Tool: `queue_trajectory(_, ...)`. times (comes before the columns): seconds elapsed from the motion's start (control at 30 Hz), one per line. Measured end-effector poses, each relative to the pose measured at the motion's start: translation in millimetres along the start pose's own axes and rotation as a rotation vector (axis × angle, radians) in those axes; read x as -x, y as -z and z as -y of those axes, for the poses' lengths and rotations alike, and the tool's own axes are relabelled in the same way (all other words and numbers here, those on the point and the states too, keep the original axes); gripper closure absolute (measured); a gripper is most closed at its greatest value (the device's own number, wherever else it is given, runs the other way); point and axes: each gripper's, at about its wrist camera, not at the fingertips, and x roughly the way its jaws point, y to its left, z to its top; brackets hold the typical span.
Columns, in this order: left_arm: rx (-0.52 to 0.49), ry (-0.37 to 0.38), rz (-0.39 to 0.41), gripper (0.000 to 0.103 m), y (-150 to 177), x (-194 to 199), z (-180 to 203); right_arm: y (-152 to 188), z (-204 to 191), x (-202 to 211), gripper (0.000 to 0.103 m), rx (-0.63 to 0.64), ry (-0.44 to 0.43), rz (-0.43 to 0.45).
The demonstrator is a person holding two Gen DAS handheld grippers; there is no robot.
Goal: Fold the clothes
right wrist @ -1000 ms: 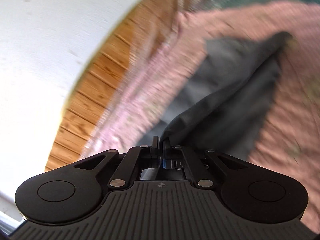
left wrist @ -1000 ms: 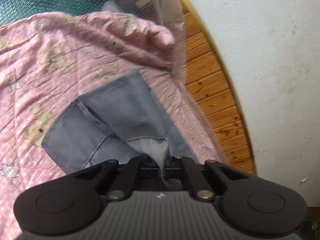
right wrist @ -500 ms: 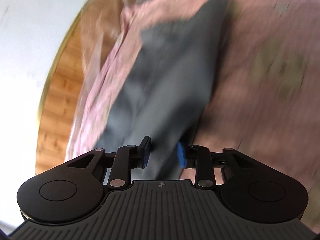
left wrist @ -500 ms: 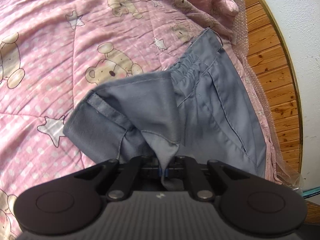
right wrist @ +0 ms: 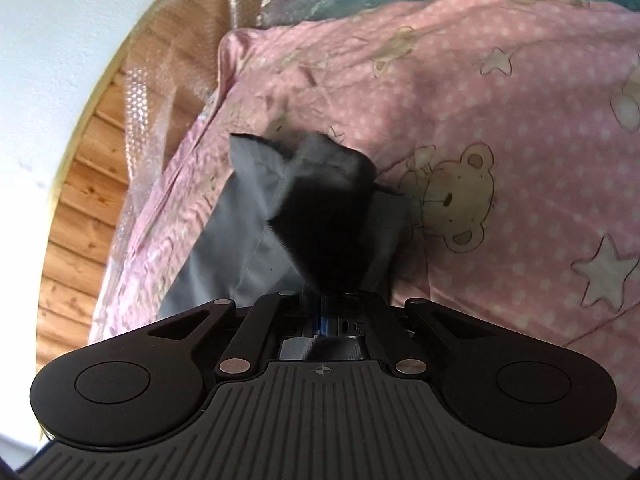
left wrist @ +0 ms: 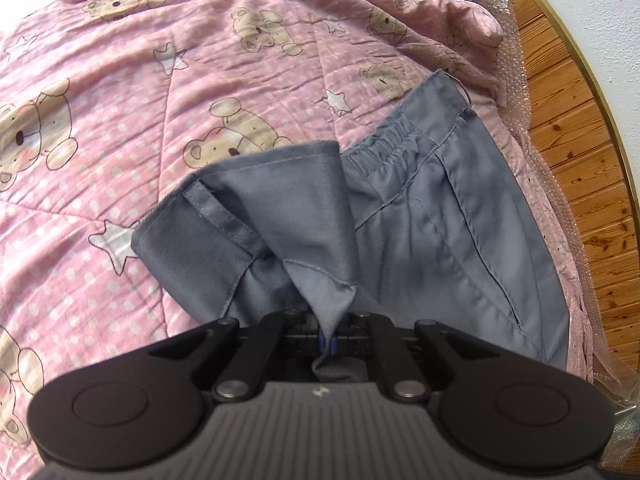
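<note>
The grey trousers lie on a pink bear-print quilt, near its edge beside the wooden floor; the left gripper is pinched on a hemmed corner of them, lifting a fold; the right gripper is clamped on another bunched, shadowed part of the trousers.
</note>
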Motion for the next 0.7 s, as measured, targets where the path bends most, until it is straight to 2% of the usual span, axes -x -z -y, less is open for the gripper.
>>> queue_trajectory(0.03,0.003,-0.009,-0.001,0.097,-0.2,-0.2,1.3,-0.6,4.2,5.9,0.097,-0.018,-0.010,0.015)
queue_trajectory(0.07,0.005,-0.016,0.000,0.097,0.0,0.0,2.4,-1.0,9.3,13.7,0.084,-0.039,-0.019,0.039)
queue_trajectory(0.1,0.010,-0.023,0.003,0.097,0.6,0.0,3.3,1.4,14.1,22.4,0.078,-0.064,-0.028,0.058)
queue_trajectory(0.17,0.020,-0.034,0.013,0.097,2.3,-0.1,4.8,8.9,23.7,40.6,0.071,-0.118,-0.045,0.090)
queue_trajectory(0.27,0.038,-0.043,0.030,0.097,5.2,-0.3,5.8,22.6,30.0,42.1,0.058,-0.122,-0.069,0.024)
queue_trajectory(0.33,0.043,-0.049,0.037,0.097,6.6,-0.2,7.0,26.1,26.6,31.6,0.060,-0.082,-0.076,0.010)
queue_trajectory(0.43,0.036,-0.062,0.038,0.097,6.4,0.0,9.8,14.0,20.2,13.7,0.064,-0.099,-0.108,0.010)
queue_trajectory(0.47,0.036,-0.065,0.036,0.097,6.0,0.0,10.3,8.0,15.6,8.3,0.087,-0.104,-0.117,0.001)
queue_trajectory(0.5,0.033,-0.069,0.031,0.097,5.1,0.3,11.4,2.1,11.0,2.8,0.099,-0.108,-0.125,-0.008)
queue_trajectory(0.57,0.021,-0.084,0.026,0.096,3.0,2.2,14.6,-7.2,-4.8,15.2,0.102,-0.074,-0.108,0.027)
queue_trajectory(0.63,0.011,-0.096,0.038,0.095,3.2,5.2,15.1,-10.5,-14.3,47.0,0.103,-0.076,-0.065,0.088)
queue_trajectory(0.7,0.017,-0.088,0.047,0.094,3.9,6.4,11.5,-7.5,-7.9,61.0,0.103,-0.072,0.018,0.089)
